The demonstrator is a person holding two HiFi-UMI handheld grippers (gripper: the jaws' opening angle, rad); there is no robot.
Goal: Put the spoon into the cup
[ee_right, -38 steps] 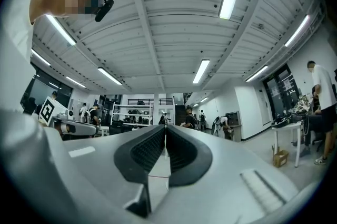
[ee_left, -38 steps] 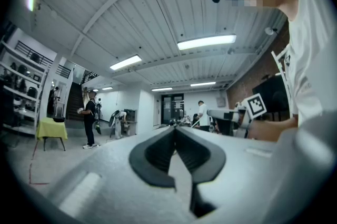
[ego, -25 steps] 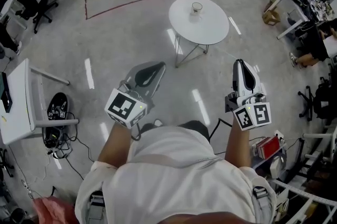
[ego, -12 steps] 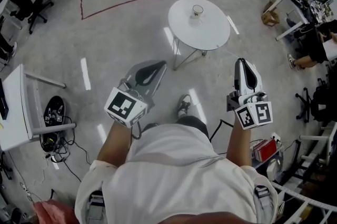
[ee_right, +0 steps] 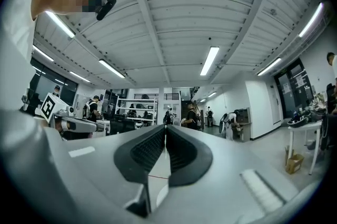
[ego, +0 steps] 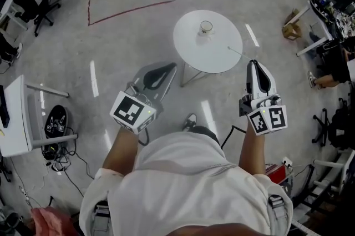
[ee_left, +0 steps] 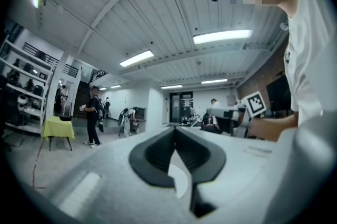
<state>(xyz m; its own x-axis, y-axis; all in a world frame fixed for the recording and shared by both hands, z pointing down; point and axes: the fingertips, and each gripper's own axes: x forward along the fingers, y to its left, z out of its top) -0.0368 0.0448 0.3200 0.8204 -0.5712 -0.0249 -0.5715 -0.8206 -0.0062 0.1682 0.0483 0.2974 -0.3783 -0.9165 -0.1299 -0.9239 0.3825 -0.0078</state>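
A round white table (ego: 191, 43) stands ahead of me on the grey floor. On it is a small clear cup (ego: 206, 26), upright near the middle. A thin spoon (ego: 235, 51) lies near the table's right edge. My left gripper (ego: 169, 66) is held in the air short of the table's near left edge, jaws shut and empty. My right gripper (ego: 254, 63) hovers just right of the table, also shut with nothing in it. The left gripper (ee_left: 175, 128) and right gripper (ee_right: 165, 126) each point up at the ceiling in their own views, which show neither cup nor spoon.
A white desk (ego: 16, 113) and a black device with cables (ego: 57, 124) sit at the left. Red tape lines (ego: 130, 7) mark the floor beyond. A small brown stool (ego: 289, 29) and office chairs (ego: 333, 113) stand at the right. Several people (ee_left: 95, 112) stand far off.
The table with the cup has come nearer, now lying between the two grippers' tips. Both grippers hold the same pose, shut.
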